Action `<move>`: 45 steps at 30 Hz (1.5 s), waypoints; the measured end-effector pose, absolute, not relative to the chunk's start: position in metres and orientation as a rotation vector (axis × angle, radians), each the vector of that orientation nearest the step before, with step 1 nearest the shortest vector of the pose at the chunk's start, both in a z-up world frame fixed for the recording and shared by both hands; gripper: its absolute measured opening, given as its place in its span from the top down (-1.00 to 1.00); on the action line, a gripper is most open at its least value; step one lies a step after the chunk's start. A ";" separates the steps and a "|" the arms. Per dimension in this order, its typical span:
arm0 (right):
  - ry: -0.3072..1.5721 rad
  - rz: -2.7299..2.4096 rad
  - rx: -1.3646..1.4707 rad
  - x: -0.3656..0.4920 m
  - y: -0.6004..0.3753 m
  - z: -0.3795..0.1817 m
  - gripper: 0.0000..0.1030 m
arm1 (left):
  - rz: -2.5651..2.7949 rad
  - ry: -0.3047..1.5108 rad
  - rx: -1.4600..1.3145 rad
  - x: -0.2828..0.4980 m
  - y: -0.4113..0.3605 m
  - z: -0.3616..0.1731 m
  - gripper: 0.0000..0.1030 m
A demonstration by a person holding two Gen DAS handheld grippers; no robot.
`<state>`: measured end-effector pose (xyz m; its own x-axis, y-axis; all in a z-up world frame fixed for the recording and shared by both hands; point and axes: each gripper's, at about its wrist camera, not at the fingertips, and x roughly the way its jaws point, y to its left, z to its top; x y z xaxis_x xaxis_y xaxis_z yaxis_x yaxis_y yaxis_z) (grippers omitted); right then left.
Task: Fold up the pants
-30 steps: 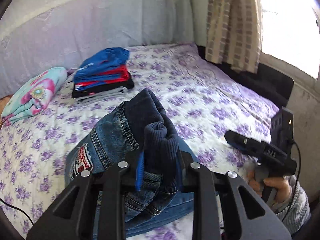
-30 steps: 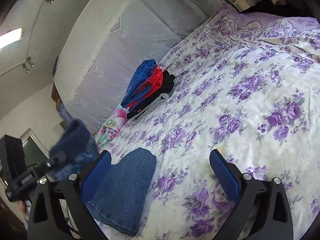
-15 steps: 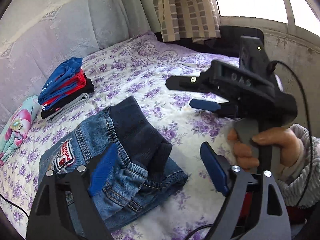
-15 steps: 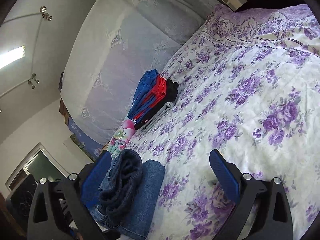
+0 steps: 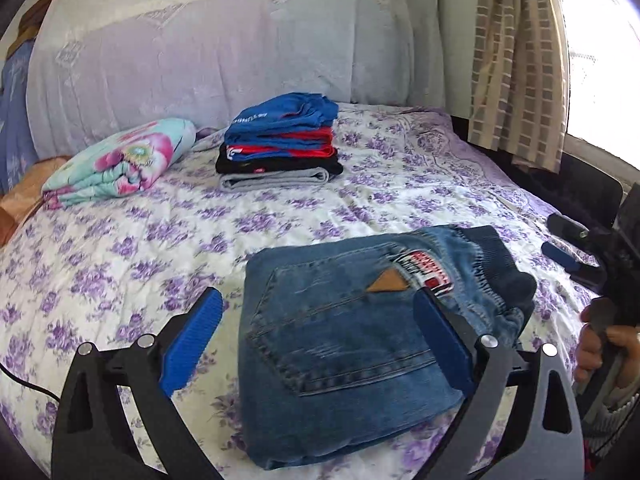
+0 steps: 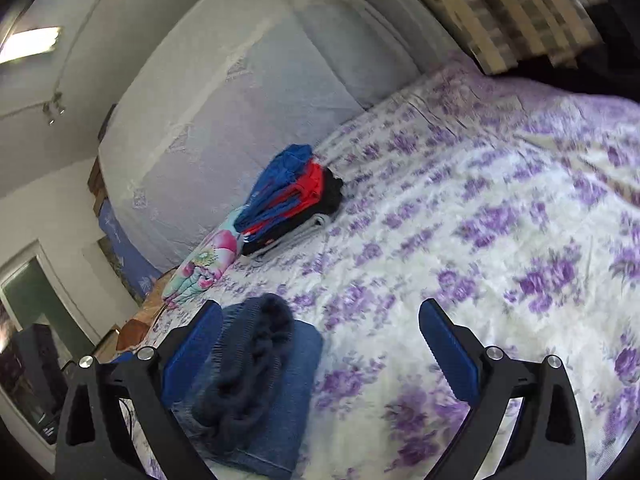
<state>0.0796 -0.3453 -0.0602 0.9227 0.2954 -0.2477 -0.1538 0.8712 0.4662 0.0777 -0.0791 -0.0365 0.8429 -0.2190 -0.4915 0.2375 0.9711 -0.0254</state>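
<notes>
Folded jeans [image 5: 352,344] lying flat on the bed [image 5: 120,264], near its front edge. Left claw [image 5: 316,336] wide open above them, holding nothing. Right claw [image 6: 320,348] wide open too, just beside the dark waistband [image 6: 248,364]. Could snag that bumpy band and pull the fold open. Could also push the jeans off the bed edge.

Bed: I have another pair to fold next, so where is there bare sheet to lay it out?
Bare sheet lies between the jeans and the stack of clothes, and right of that stack toward the curtain. It is crowded along the headboard, where the stack and floral bundle sit.
</notes>
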 end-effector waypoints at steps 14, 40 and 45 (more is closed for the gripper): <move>0.650 0.245 0.225 0.113 -0.290 -0.108 -0.92 | -0.360 0.733 -0.167 0.105 -0.051 -0.092 -0.92; 0.510 0.383 -0.033 0.083 -0.232 -0.095 -0.78 | -0.325 0.885 -0.247 0.182 -0.032 -0.090 -0.92; 0.502 0.406 -0.007 0.079 -0.240 -0.091 -0.87 | -0.309 0.846 -0.267 0.162 -0.017 -0.079 -0.91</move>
<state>0.0787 -0.2396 -0.0907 0.7985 0.3770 -0.4694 -0.3805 0.9202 0.0918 0.1620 -0.0175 -0.0788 0.6238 -0.3701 -0.6884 0.1602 0.9226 -0.3509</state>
